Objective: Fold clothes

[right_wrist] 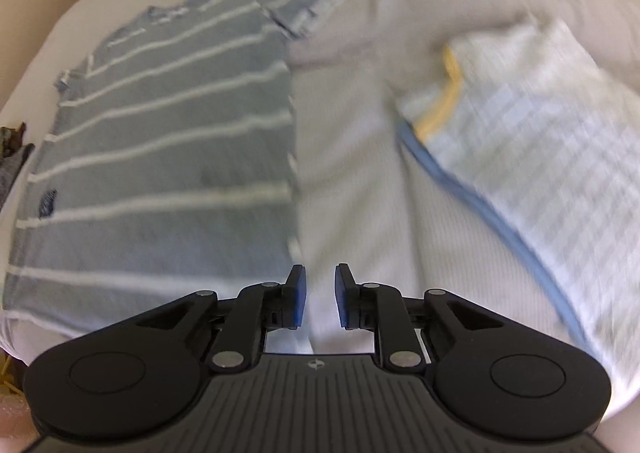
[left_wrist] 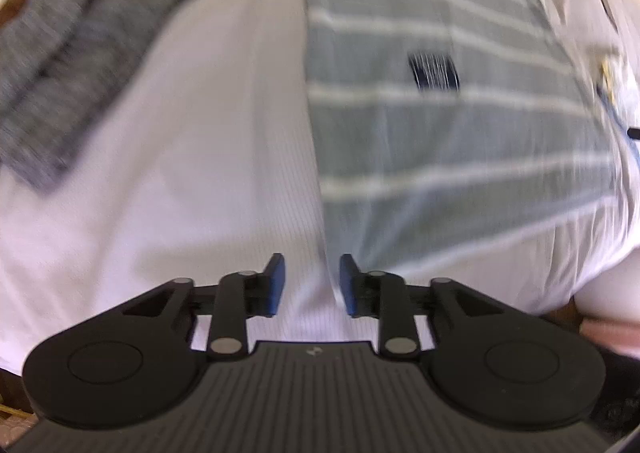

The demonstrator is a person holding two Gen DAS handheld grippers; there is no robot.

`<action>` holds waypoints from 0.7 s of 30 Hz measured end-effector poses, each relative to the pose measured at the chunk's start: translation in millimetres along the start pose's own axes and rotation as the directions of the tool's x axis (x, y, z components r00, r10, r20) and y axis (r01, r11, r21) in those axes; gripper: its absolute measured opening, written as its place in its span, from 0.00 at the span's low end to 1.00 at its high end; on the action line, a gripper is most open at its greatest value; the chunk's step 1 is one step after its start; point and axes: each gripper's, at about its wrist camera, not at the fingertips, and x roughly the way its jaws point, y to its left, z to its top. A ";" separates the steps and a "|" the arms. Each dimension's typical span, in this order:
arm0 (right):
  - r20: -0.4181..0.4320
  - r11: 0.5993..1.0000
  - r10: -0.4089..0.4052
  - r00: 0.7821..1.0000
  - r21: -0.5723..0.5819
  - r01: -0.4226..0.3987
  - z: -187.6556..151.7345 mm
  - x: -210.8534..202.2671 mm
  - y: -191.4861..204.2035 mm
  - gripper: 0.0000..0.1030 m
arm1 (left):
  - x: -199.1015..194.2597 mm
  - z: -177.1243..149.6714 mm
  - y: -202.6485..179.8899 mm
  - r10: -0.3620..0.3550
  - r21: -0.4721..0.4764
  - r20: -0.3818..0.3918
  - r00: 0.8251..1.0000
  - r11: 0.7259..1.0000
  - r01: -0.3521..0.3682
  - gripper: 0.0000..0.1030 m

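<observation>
Both views are smeared with blur, so we cannot make out the weave or the small dark label on the grey striped shirt point(left_wrist: 440, 125), which lies flat on the white bed sheet point(left_wrist: 200, 173). Our left gripper point(left_wrist: 311, 285) and right gripper point(right_wrist: 320, 295) hover empty, jaws parted. Only the left view shows a speckled grey garment point(left_wrist: 68, 69); only the right shows a pale checked garment point(right_wrist: 540, 141)

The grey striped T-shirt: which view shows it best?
The right wrist view. There the grey striped T-shirt lies nearly whole, with collar, one sleeve, hem and both side edges visible. The left wrist view shows the shirt closer but cropped: mainly the body, its dark chest patch and one side edge.
</observation>
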 end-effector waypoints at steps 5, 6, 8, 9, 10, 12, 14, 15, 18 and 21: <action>0.046 0.994 0.057 0.997 -0.096 -0.053 51.8 5.2 51.4 0.28 | -5.0 63.6 20.1 0.057 0.038 0.134 0.989 0.997 -0.062 0.27; 0.055 0.991 0.069 0.996 -0.115 -0.062 62.1 6.2 61.7 0.29 | -4.4 79.6 25.0 0.077 0.061 0.163 0.984 0.994 -0.088 0.27; 0.072 0.985 0.093 0.993 -0.154 -0.082 82.8 8.3 82.2 0.31 | -2.3 113.0 34.4 0.115 0.128 0.220 0.969 0.981 -0.146 0.27; 0.078 0.980 0.106 0.991 -0.179 -0.090 90.9 10.9 98.4 0.32 | -0.6 130.6 38.8 0.132 0.177 0.247 0.960 0.968 -0.178 0.27; 0.083 0.973 0.118 0.990 -0.207 -0.099 97.8 14.2 117.1 0.33 | 3.4 146.5 42.0 0.146 0.234 0.271 0.951 0.949 -0.212 0.27; 0.093 0.959 0.128 0.987 -0.264 -0.099 106.2 26.2 161.9 0.34 | 14.0 180.3 48.7 0.164 0.362 0.322 0.932 0.889 -0.281 0.27; 0.102 0.942 0.135 0.986 -0.321 -0.096 113.5 39.1 208.0 0.34 | 28.3 209.7 56.7 0.160 0.468 0.357 0.920 0.822 -0.324 0.27; 0.106 0.933 0.139 0.985 -0.349 -0.094 117.2 45.6 231.1 0.36 | 38.5 223.6 63.0 0.148 0.503 0.367 0.918 0.799 -0.329 0.27; 0.120 0.904 0.139 0.983 -0.421 -0.077 126.8 65.8 298.3 0.37 | 70.4 265.0 82.7 0.107 0.595 0.389 0.915 0.730 -0.338 0.28; 0.138 0.897 0.105 0.985 -0.440 -0.034 133.2 91.5 355.6 0.38 | 102.5 300.4 97.6 0.076 0.650 0.395 0.916 0.681 -0.337 0.28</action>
